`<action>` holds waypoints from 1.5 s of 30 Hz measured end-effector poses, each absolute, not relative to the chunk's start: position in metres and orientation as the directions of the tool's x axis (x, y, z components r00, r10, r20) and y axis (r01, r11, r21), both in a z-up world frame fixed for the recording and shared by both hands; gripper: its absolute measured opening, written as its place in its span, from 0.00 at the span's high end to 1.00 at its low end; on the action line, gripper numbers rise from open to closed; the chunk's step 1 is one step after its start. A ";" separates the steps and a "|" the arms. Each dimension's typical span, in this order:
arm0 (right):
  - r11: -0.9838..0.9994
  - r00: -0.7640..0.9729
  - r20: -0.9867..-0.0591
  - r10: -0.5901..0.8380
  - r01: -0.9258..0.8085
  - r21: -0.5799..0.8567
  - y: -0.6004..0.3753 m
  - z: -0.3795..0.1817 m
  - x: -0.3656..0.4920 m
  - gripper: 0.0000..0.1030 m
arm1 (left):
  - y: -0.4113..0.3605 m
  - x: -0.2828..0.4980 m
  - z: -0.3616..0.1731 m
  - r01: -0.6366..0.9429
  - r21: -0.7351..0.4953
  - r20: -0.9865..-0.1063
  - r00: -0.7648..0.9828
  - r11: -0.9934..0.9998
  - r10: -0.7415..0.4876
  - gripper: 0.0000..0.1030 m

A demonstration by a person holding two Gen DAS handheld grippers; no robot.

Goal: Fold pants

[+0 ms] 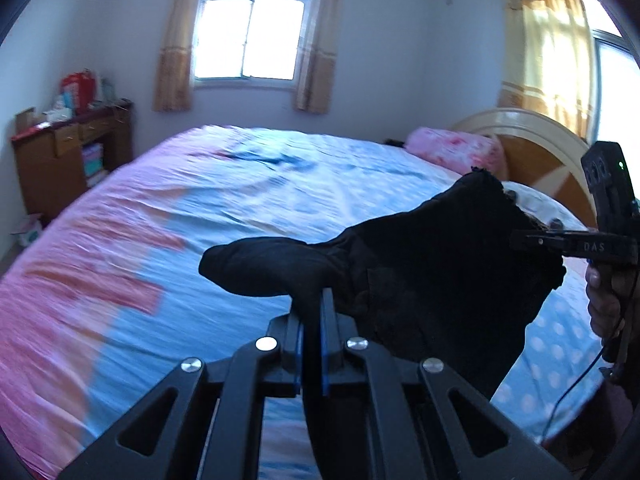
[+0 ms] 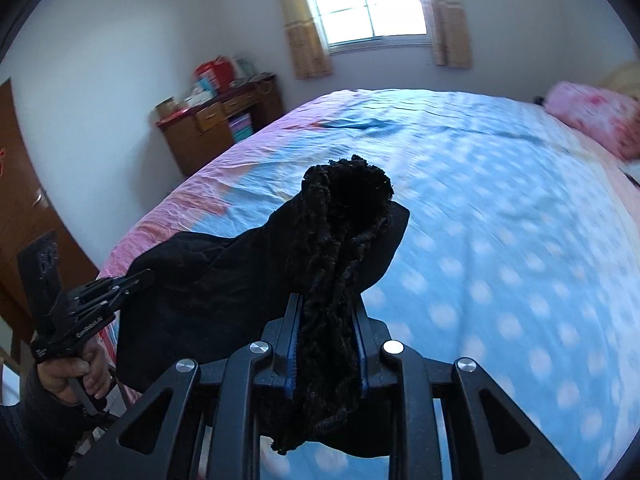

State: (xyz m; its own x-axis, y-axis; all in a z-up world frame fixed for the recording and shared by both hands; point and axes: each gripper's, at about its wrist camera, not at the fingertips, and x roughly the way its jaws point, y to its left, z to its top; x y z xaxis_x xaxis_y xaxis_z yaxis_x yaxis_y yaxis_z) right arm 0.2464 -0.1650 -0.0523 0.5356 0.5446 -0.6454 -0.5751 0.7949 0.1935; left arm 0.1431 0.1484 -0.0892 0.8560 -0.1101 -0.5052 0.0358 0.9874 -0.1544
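Left wrist view is showing both the left gripper (image 1: 311, 312) and right gripper (image 2: 326, 320) clamping black pants (image 1: 420, 264) above the bed (image 1: 200, 208), folding barely begun.

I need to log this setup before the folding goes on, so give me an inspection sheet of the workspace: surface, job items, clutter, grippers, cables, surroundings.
Surface: wide bed with a blue polka-dot and pink sheet, wrinkled, mostly bare.
Job's things: black fleece-lined pants, lifted off the bed, held between both grippers.
Clutter: pink floral pillow at the head end.
Grippers: left gripper shut on a thin fold of the pants; right gripper shut on a thick bunch of them.
Cables: thin dark cable hanging below the right gripper.
Surroundings: brown wooden desk piled with boxes, curtained window, wooden headboard.
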 end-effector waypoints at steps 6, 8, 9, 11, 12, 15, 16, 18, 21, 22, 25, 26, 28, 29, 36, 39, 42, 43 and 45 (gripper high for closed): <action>0.745 0.487 -0.657 0.575 -0.644 0.174 -0.087 -0.055 0.295 0.79 | 0.204 0.155 -0.092 -0.082 -0.118 -0.505 0.863 0.990 0.012 0.94; 0.727 0.460 -0.666 0.587 -0.661 0.185 -0.064 -0.063 0.310 0.79 | 0.219 0.158 -0.101 -0.119 -0.126 -0.522 0.852 0.985 0.036 0.94; 0.719 0.445 -0.674 0.590 -0.669 0.188 -0.053 -0.068 0.317 0.79 | 0.226 0.160 -0.108 -0.136 -0.130 -0.535 0.843 0.982 0.046 0.94; 0.713 0.416 -0.696 0.586 -0.673 0.198 -0.034 -0.083 0.332 0.79 | 0.236 0.162 -0.121 -0.160 -0.138 -0.559 0.827 0.977 0.057 0.94; 0.710 0.394 -0.711 0.582 -0.673 0.208 -0.027 -0.092 0.339 0.79 | 0.240 0.164 -0.130 -0.171 -0.139 -0.576 0.815 0.975 0.061 0.94; 0.715 0.349 -0.755 0.556 -0.664 0.219 -0.015 -0.121 0.355 0.79 | 0.245 0.166 -0.153 -0.201 -0.124 -0.612 0.786 0.972 0.085 0.94; 0.728 0.351 -0.768 0.535 -0.653 0.209 -0.014 -0.132 0.359 0.79 | 0.245 0.166 -0.159 -0.210 -0.113 -0.623 0.776 0.971 0.095 0.88; 0.745 0.330 -0.784 0.526 -0.624 0.237 -0.018 -0.150 0.370 0.79 | 0.247 0.168 -0.170 -0.227 -0.096 -0.647 0.754 0.969 0.113 0.80; 0.761 0.275 -0.790 0.548 -0.555 0.335 -0.032 -0.172 0.391 0.72 | 0.244 0.172 -0.182 -0.279 -0.041 -0.676 0.714 0.959 0.179 0.47; 0.765 0.264 -0.792 0.551 -0.540 0.352 -0.034 -0.177 0.394 0.67 | 0.243 0.173 -0.185 -0.290 -0.031 -0.677 0.710 0.957 0.193 0.41; 0.762 0.257 -0.780 0.571 -0.519 0.387 -0.039 -0.185 0.394 0.62 | 0.241 0.175 -0.195 -0.301 -0.034 -0.684 0.703 0.953 0.197 0.41; 0.762 0.255 -0.778 0.574 -0.516 0.393 -0.040 -0.186 0.394 0.59 | 0.242 0.175 -0.197 -0.305 -0.033 -0.684 0.701 0.952 0.201 0.39; 0.762 0.256 -0.775 0.578 -0.509 0.400 -0.040 -0.187 0.395 0.58 | 0.242 0.174 -0.197 -0.315 -0.033 -0.682 0.701 0.948 0.209 0.39; 0.763 0.257 -0.774 0.578 -0.508 0.401 -0.040 -0.186 0.395 0.57 | 0.242 0.174 -0.197 -0.316 -0.028 -0.681 0.700 0.948 0.213 0.39; 0.811 0.349 -0.780 0.520 -0.487 0.323 -0.045 -0.178 0.386 0.38 | 0.239 0.167 -0.191 -0.334 -0.039 -0.691 0.690 0.942 0.216 0.38; 0.834 0.406 -0.768 0.496 -0.469 0.291 -0.056 -0.167 0.377 0.37 | 0.236 0.160 -0.184 -0.325 -0.042 -0.688 0.695 0.945 0.209 0.34; 0.864 0.497 -0.742 0.450 -0.452 0.221 -0.068 -0.146 0.355 0.37 | 0.226 0.147 -0.169 -0.313 -0.044 -0.664 0.719 0.949 0.207 0.23; 0.872 0.518 -0.734 0.439 -0.443 0.209 -0.072 -0.139 0.349 0.37 | 0.223 0.143 -0.164 -0.311 -0.045 -0.655 0.727 0.949 0.207 0.23; 0.880 0.559 -0.712 0.425 -0.438 0.182 -0.078 -0.124 0.329 0.37 | 0.216 0.131 -0.153 -0.302 -0.068 -0.634 0.749 0.951 0.193 0.23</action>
